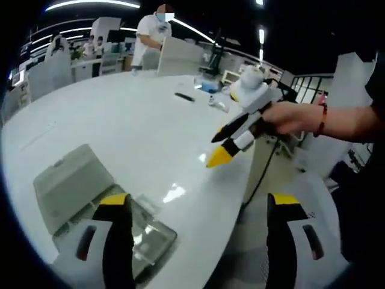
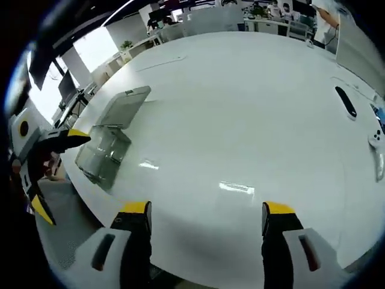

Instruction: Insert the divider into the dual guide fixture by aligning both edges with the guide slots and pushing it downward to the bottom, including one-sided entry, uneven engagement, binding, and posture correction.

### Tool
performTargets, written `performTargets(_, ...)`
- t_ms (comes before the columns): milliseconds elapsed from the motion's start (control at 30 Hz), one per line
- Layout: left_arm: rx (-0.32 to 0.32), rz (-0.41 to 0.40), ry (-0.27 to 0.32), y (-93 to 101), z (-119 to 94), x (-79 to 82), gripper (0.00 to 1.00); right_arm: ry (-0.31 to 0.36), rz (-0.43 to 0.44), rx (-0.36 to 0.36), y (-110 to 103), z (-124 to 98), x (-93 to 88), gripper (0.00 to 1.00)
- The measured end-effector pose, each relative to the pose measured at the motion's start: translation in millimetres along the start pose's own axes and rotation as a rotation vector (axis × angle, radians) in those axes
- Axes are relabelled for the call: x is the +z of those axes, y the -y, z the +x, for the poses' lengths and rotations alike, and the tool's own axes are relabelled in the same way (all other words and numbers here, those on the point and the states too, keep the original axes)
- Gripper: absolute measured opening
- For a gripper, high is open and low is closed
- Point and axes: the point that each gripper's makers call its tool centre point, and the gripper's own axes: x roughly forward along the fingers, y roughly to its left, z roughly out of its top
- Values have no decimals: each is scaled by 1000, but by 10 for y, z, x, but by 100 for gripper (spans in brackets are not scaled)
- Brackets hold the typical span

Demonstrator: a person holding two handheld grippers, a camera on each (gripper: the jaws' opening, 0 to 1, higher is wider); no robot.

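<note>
In the left gripper view my left gripper [image 1: 198, 208] gapes empty over the clear fixture [image 1: 141, 238] and flat grey divider [image 1: 72, 183], probably light, stiff, slick plastic best pinched by its edges; in the right gripper view my right gripper [image 2: 204, 220] also gapes empty, well apart from them.

Whites, greys and yellow tips

The table [image 1: 138, 120] is showing glossy white, the fixture [image 1: 72, 186] lying pale grey with a clear box part; both grippers [image 1: 198, 211] [image 2: 204, 220] are wearing yellow tips over black and white bodies. A red band [image 1: 323, 119] is circling the wrist.
</note>
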Motion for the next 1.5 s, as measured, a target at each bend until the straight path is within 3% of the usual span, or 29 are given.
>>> performTargets(233,-18,-9,-10,37,29,-26,90,-32,40,-9,56,54,-63,64)
performTargets(467,-34,-11,-27,79,44,-81,90,-55,10,-31,112,108,-69,60)
performTargets(900,-55,-34,9,95,21,-58,90,-111,-5,-70,189,158,-94,55)
performTargets(1233,-54,-46,13,91,7,-61,89,-155,-62,-195,249,220,-80,48)
performTargets(1500,-45,-61,17,57,-9,-68,88,-142,-46,-194,237,203,-62,42)
